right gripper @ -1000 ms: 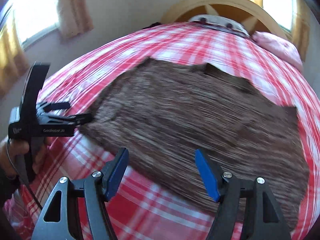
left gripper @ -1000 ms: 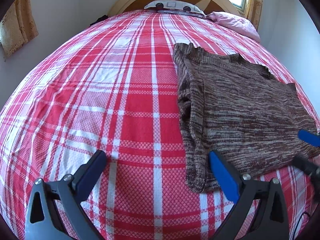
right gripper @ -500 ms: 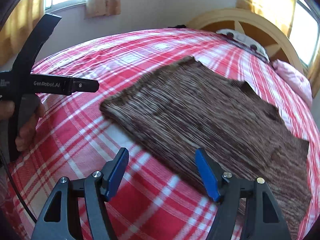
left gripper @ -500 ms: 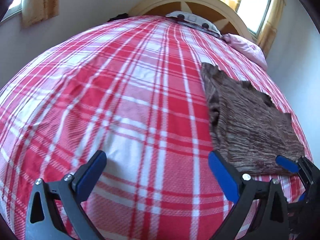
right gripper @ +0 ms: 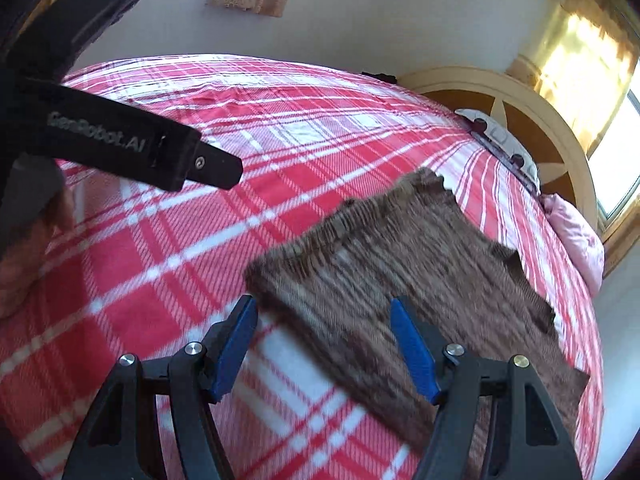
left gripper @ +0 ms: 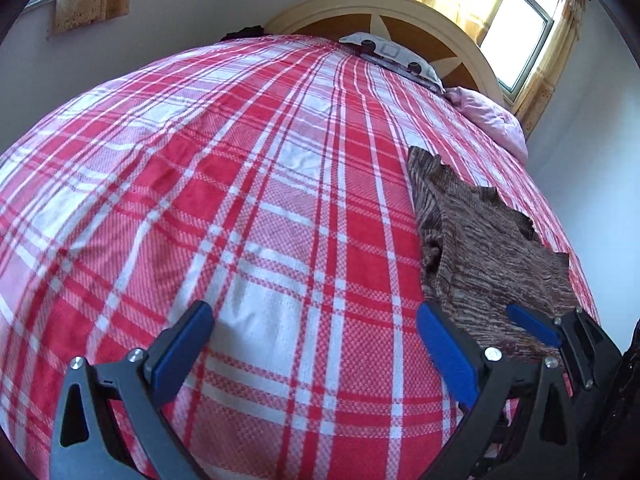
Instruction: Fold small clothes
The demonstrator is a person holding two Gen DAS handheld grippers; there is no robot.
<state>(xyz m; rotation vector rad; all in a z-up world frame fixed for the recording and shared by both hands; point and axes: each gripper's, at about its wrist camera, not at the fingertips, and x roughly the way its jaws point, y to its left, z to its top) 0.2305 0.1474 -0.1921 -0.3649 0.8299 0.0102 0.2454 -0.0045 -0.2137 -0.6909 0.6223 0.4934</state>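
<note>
A red-and-white plaid bedspread [left gripper: 248, 216] covers the whole bed, running up to a cream arched headboard [left gripper: 400, 12] with a patterned pillow [left gripper: 392, 54] and a pink pillow [left gripper: 492, 120] against it. On the right half of the bedspread lies the brown knit garment [right gripper: 400, 264], spread flat, one folded edge bunched along its left side in the left wrist view. The left gripper [left gripper: 316, 344] stands wide apart over bare plaid, holding nothing, the garment just past its right finger (the cloth starts at that blue pad and runs away to the right). The right gripper [right gripper: 324, 344] is also spread wide and holds nothing; it hangs over the garment's near left corner, its left pad at the cloth's edge and its right pad over the knit. There are no containers here. The right wrist view alone shows the left tool's black body, lettered GenRobot.AI, at upper left with the person's hand [right gripper: 28, 256] blurred beneath it; the left wrist view alone shows the right gripper's blue finger resting by the garment's near hem and a bright window [left gripper: 520, 28] beyond the headboard.
</note>
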